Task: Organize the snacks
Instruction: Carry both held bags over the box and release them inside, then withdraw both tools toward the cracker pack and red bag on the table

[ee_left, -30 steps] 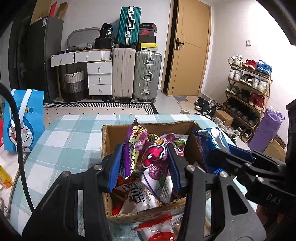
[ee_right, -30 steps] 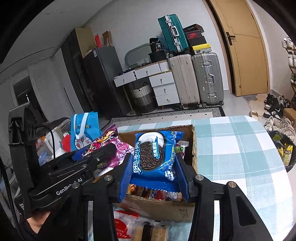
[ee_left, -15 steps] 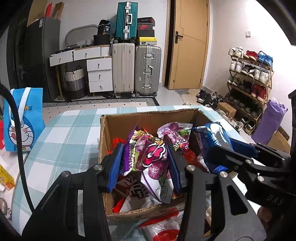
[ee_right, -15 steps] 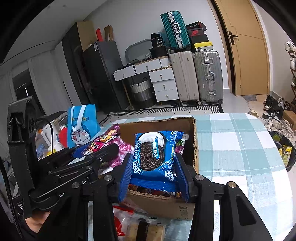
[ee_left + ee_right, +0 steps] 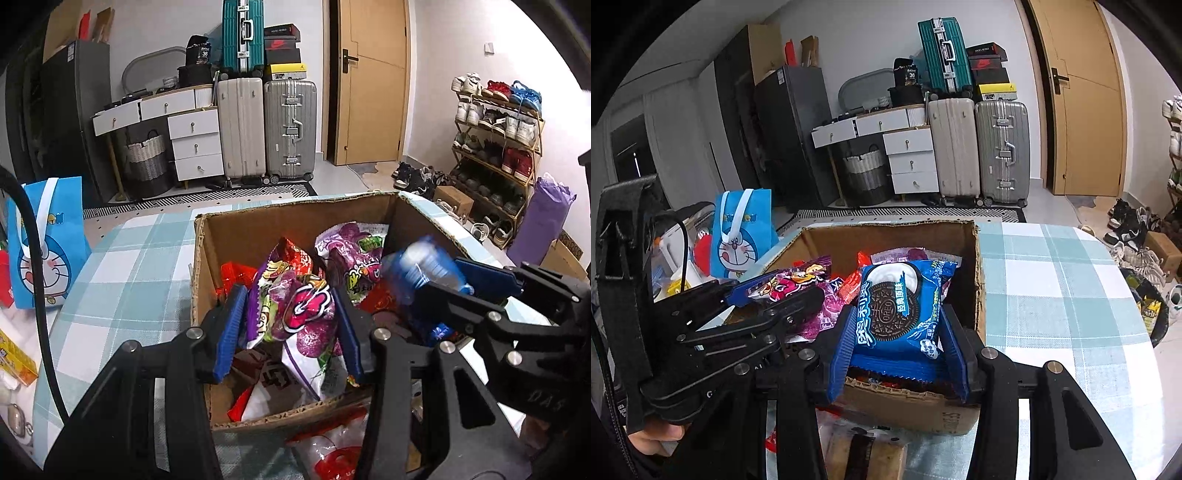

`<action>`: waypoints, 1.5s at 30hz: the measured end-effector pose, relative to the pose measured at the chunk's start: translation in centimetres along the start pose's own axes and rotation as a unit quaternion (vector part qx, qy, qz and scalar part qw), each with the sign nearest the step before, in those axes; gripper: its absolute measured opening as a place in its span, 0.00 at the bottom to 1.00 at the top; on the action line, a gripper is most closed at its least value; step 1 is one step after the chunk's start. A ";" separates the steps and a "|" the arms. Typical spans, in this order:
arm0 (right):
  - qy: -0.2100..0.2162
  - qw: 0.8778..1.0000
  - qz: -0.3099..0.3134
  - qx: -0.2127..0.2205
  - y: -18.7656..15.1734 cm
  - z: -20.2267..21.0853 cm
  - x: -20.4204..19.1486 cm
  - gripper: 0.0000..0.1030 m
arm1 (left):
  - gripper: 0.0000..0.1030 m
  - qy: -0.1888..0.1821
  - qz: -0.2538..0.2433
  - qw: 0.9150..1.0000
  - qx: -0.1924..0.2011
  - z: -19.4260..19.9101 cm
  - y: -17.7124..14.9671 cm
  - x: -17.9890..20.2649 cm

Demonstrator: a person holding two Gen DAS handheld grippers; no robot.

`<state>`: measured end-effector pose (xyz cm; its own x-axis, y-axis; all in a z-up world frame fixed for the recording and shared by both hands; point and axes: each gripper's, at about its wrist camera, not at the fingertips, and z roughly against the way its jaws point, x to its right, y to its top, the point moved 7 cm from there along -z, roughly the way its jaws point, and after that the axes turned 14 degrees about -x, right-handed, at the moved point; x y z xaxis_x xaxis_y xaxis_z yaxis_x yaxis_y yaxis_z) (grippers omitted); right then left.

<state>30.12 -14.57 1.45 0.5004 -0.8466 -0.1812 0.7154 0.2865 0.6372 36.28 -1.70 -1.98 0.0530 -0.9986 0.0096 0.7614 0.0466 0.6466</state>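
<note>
You're lowering both snacks deeper into the cardboard box (image 5: 295,225).
Left hand-held gripper (image 5: 291,328) is clenching the purple candy bag (image 5: 295,310); right hand-held gripper (image 5: 899,350) is clenching the Oreo pack (image 5: 901,302) beside the right wall.

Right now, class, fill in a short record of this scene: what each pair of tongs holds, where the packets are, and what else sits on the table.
left tongs: shut on purple snack packet, over the box
right tongs: shut on blue Oreo packet, over the box's near edge
cardboard box: open, holds several other snack packets
table: covered by teal and white checked cloth
blue cartoon gift bag: upright on the table, left of the box
in front of box: more wrapped snacks, partly hidden by the tongs
</note>
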 end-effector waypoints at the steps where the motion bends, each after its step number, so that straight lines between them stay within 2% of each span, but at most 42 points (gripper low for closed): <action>1: -0.001 1.000 0.002 -0.003 0.0 -0.1 0.0 0.44 | 0.43 -0.003 0.000 1.000 -0.002 -0.1 0.1 0.0; 7: 0.000 1.000 0.007 -0.014 -0.1 -0.4 -0.3 0.44 | 0.44 -0.021 0.005 1.000 -0.016 -0.1 0.4 -0.6; 10: -0.002 1.000 0.006 -0.014 -0.2 -0.2 -0.1 0.45 | 0.48 -0.025 -0.004 0.999 -0.021 0.3 0.1 -0.5; 11: 0.000 1.000 0.004 -0.014 -0.3 0.0 0.0 0.45 | 0.54 -0.030 -0.005 0.999 -0.020 0.6 -0.1 -0.5; 12: 0.004 1.000 0.001 -0.012 -0.4 0.3 -0.1 0.49 | 0.65 -0.032 -0.006 0.999 -0.018 1.0 -0.3 -0.5; 14: 0.014 1.000 0.006 0.000 -0.7 1.4 -0.2 0.52 | 0.76 -0.036 -0.006 0.999 -0.007 2.2 -0.6 -0.5; 17: -0.001 1.000 0.019 0.023 -1.0 3.4 -0.6 0.75 | 0.82 -0.032 -0.009 0.999 0.002 4.1 -1.4 -0.5; 19: -0.001 0.999 0.017 0.028 -1.3 4.7 -0.5 0.94 | 0.90 -0.022 -0.009 1.000 0.005 5.1 -2.0 -0.5; 20: 0.004 0.999 0.016 0.030 -1.5 5.3 -0.5 0.96 | 1.00 -0.018 -0.009 1.000 0.007 5.7 -2.3 -0.5; 23: 0.008 0.999 0.016 0.027 -2.1 6.7 -0.4 0.99 | 0.99 -0.020 -0.007 1.000 0.018 7.6 -3.3 -0.8; 31: -0.013 1.000 -0.001 -0.001 -5.4 7.8 0.8 0.99 | 0.99 -0.010 0.002 1.000 0.017 10.9 -6.8 -1.5; 39: -0.003 1.000 -0.014 -0.022 -7.7 6.5 1.0 0.99 | 0.99 -0.012 0.009 1.000 -0.003 10.5 -9.9 -1.6; 45: -0.015 0.999 -0.008 -0.037 -8.4 5.5 1.0 0.99 | 0.99 -0.011 0.008 1.000 -0.018 9.5 -11.8 -2.1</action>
<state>21.95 -20.33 0.04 0.4754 -0.8637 -0.1675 0.7573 0.3049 0.5775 21.04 -0.37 -2.34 0.0522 -0.9980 0.0365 0.7834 0.0636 0.6183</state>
